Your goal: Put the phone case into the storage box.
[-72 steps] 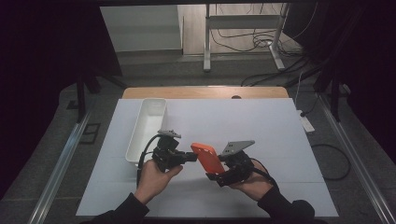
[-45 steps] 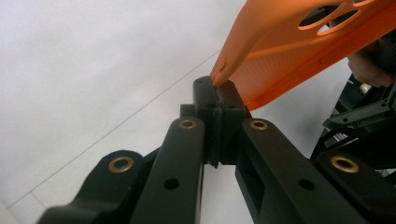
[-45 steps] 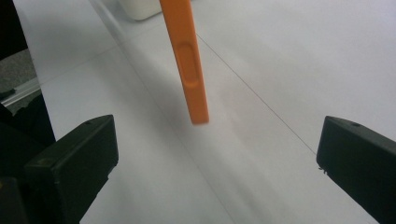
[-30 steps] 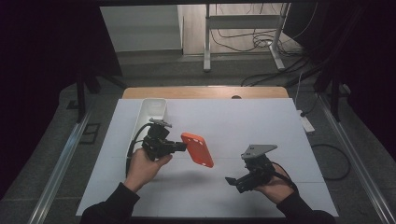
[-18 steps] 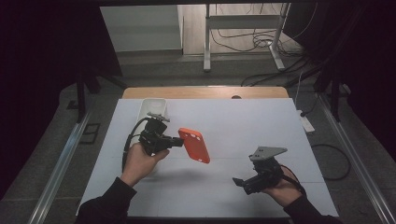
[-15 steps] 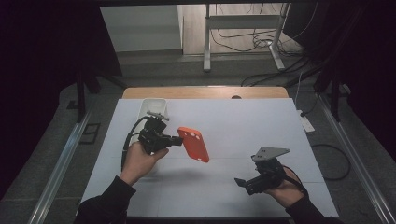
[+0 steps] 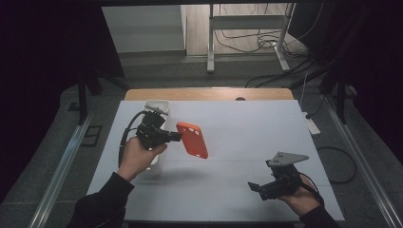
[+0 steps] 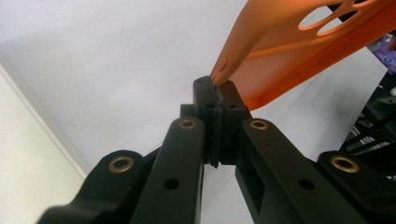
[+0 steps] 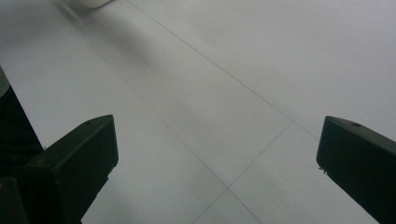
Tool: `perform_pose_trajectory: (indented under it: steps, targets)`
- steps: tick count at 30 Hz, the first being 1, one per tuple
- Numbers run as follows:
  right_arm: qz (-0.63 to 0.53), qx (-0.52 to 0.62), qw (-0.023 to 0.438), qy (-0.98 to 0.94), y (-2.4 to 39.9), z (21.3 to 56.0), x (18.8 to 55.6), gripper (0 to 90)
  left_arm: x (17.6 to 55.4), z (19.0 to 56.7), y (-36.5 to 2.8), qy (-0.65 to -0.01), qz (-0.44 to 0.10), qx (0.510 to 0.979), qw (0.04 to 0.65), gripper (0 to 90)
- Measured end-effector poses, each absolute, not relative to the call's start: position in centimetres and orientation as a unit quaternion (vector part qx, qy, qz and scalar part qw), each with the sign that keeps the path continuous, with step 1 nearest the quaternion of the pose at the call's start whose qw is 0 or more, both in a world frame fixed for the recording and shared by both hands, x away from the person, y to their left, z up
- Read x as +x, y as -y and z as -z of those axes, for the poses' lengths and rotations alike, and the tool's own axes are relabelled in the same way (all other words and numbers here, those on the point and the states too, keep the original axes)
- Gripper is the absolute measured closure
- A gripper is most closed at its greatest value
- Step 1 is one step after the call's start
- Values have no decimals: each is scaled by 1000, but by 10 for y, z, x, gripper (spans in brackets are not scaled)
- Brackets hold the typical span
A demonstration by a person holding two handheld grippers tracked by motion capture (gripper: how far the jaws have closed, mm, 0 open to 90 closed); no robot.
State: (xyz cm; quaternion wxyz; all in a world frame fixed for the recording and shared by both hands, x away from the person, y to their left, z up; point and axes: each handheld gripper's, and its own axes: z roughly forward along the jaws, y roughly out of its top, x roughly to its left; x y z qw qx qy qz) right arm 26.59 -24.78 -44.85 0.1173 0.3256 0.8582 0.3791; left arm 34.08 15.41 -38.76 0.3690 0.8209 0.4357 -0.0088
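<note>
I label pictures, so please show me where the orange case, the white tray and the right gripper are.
orange case (image 7: 194, 141): high view, middle of its back.
white tray (image 7: 156, 103): high view, far rim.
right gripper (image 7: 251, 185): high view, between its open jaw tips.

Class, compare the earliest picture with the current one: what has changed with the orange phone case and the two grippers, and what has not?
The right gripper let go of the orange phone case and withdrew to the table's near right, jaws open. The left gripper, shut on the case's edge, carried it up and left. The white tray and table stayed put.

Orange phone case (image 7: 192, 139), tilted, aloft
</note>
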Motion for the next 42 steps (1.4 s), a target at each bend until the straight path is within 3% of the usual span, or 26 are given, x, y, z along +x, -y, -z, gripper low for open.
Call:
perform_pose_trajectory:
  steps: [42]
  targets:
    - [-381,400,150,-820,307,447,248,0,368,355,-208,-493,-25,802,337,890]
